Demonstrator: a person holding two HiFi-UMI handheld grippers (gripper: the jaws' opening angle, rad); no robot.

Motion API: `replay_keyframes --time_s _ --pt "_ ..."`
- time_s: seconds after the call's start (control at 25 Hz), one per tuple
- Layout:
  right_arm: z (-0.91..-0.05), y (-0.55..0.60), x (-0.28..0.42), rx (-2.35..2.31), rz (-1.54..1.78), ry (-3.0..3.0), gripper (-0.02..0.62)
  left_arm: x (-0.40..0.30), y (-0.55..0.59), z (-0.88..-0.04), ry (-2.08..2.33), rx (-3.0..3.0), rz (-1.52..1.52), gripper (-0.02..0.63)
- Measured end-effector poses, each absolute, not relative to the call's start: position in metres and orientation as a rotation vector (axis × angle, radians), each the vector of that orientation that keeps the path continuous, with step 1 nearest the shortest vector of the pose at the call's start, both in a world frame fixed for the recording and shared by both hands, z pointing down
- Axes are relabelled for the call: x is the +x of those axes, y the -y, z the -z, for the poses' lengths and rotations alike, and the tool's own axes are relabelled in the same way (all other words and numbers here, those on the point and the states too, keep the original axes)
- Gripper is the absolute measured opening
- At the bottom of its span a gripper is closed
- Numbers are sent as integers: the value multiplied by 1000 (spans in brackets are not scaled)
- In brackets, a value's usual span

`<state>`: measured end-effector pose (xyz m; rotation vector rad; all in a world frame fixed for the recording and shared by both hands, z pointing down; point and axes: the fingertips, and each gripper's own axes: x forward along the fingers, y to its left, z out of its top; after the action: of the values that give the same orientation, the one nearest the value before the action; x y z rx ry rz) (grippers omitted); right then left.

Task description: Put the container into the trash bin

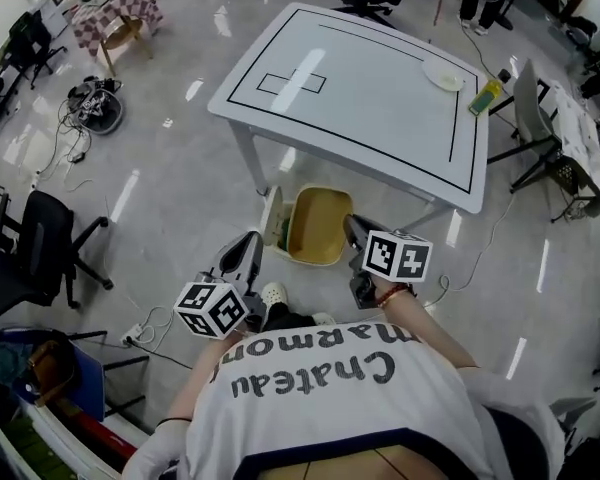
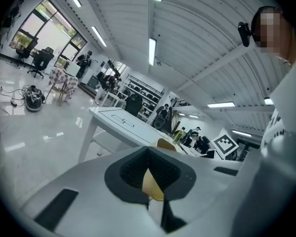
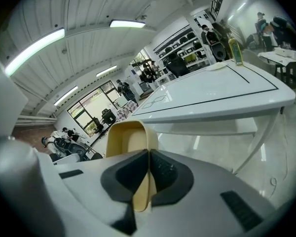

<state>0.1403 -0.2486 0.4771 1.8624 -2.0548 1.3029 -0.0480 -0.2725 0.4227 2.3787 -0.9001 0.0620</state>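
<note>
A tan open-topped trash bin (image 1: 318,225) is low over the floor, in front of the white table (image 1: 360,108). My left gripper (image 1: 254,246) is at its left side and my right gripper (image 1: 352,226) at its right. In the left gripper view the jaws of the left gripper (image 2: 150,181) are shut on a thin tan edge. In the right gripper view the right gripper (image 3: 147,181) is shut on the bin's rim (image 3: 130,135). A shallow white container (image 1: 443,76) lies at the table's far right corner, beside a yellow bottle (image 1: 485,97).
A pale lid (image 1: 272,218) hangs at the bin's left side. Office chairs (image 1: 40,243) stand to the left, and a grey chair (image 1: 536,118) is right of the table. Cables and a round device (image 1: 98,108) lie on the floor. The person's shoes (image 1: 273,293) are below the bin.
</note>
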Motion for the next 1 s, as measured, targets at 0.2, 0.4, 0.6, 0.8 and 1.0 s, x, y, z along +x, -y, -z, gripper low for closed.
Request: replay_keyframes --time_s 0.2,0.4,0.6,0.8,1.0 --pt "-504 269 137 1957 -1419 1933 37 -50 314 -442 797 2392 -149 23" --pt "-524 288 134 2034 -1450 1823 37 -52 352 -458 691 2405 -215 23" --pt "-543 302 133 2090 -1429 1725 37 -47 382 -468 590 2451 -284 23" --pt "-560 305 135 2099 -1392 1667 37 -43 396 -483 555 2436 -317 23" --pt "-583 296 141 2046 -1401 1603 36 -35 391 -498 535 2417 -328 23"
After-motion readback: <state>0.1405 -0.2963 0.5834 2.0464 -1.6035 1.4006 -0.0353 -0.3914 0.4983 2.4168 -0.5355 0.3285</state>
